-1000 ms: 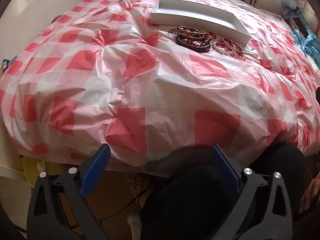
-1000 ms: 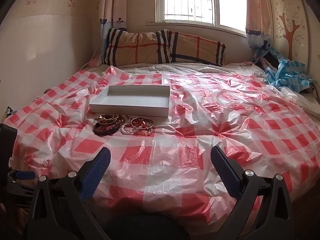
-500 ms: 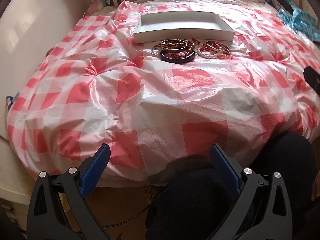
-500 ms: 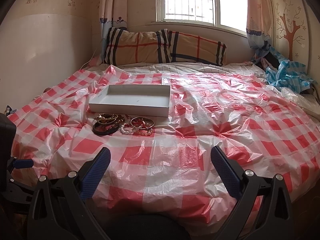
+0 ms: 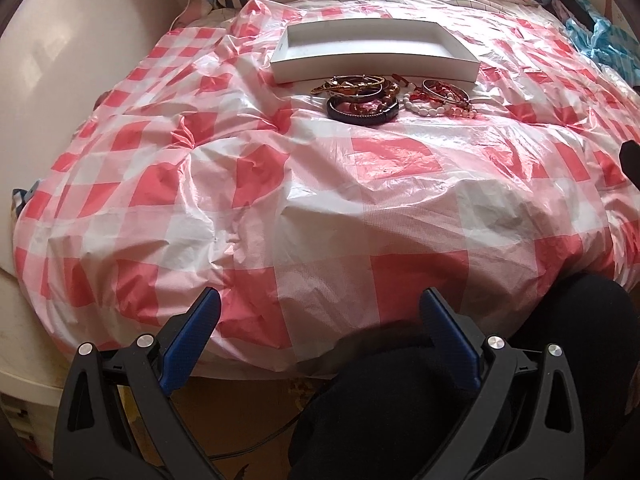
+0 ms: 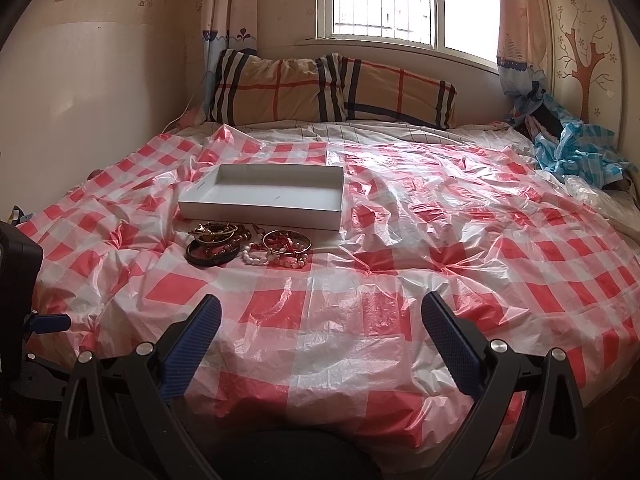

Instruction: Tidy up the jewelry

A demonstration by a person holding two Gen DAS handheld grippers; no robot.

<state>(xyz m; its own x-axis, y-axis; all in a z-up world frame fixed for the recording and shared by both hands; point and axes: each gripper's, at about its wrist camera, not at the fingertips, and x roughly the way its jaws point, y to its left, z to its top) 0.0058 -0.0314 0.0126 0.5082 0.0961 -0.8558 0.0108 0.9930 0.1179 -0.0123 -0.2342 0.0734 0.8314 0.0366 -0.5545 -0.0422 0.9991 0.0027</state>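
1 white box, 2 pillows, 1 checked sheet, approx. 6+ bangles/bracelets in a heap, exact no. unclear.

A bed fills the scene, with a plastic sheet spread over most of it. An open shallow box sits on the sheet, left of centre and toward the far end. A cluster of bracelets lies on the sheet just in front of the box, on its near side, some overlapping. Two pillows lie side by side at the far end, under a window. A crumpled bundle sits at the far right edge.
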